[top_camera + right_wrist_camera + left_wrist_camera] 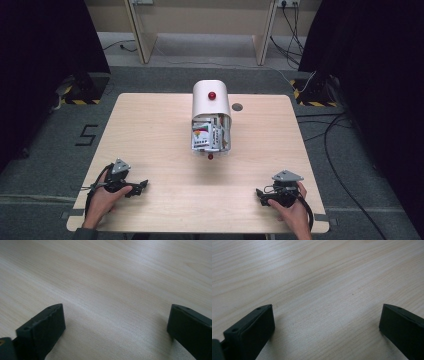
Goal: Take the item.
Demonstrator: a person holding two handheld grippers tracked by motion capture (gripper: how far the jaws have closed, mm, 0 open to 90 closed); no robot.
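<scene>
A person rests a gripper in each hand on a pale wooden table point(150, 140). The left gripper point(142, 185) lies near the front left corner, the right gripper point(259, 192) near the front right; both have jaws spread wide over bare wood. Well apart from both, at the table's middle, stands a white rounded box point(211, 107) with a red knob point(212, 95), its open front showing packets point(206, 136).

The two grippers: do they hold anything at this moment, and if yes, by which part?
Nothing is held. The left gripper and the right gripper have open jaws with bare table between them, far from the white box.
</scene>
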